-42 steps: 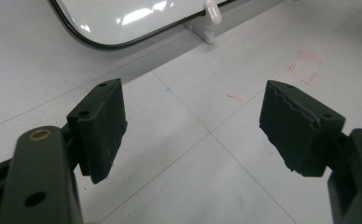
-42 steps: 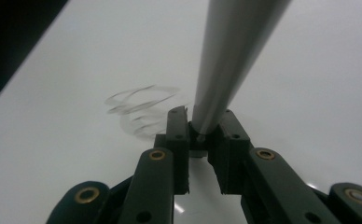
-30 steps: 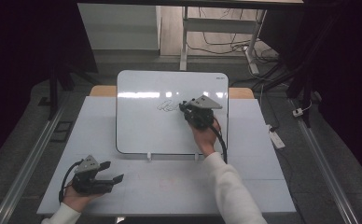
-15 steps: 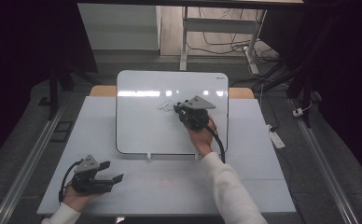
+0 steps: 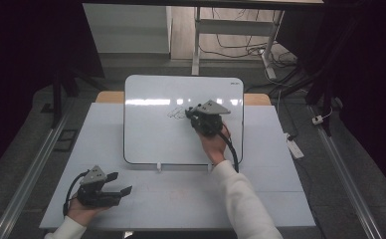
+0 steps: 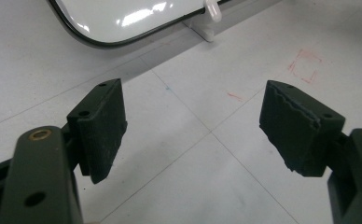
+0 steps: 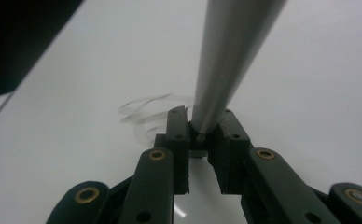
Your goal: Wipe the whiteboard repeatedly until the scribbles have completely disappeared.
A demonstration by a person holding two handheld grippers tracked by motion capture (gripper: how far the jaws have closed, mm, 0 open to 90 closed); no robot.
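right gripper [image 7: 201, 135] pinching grey marker [image 7: 230, 56] | whiteboard [image 5: 151, 134]: unreadable scribble [image 5: 177, 114] | left gripper [image 6: 193, 135] spread

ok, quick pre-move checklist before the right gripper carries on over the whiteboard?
1. Right gripper shut on the grey rod: ok.
2. Rod seated between both fingers, not skewed: ok in the right gripper view.
3. Rod's far end on the scribble: cannot tell, the end is out of frame.
4. Whiteboard propped on its white feet: ok.
5. Left gripper open, nothing between its fingers, parked on the table off the board: ok.
6. Cable clear of the scribble: ok.
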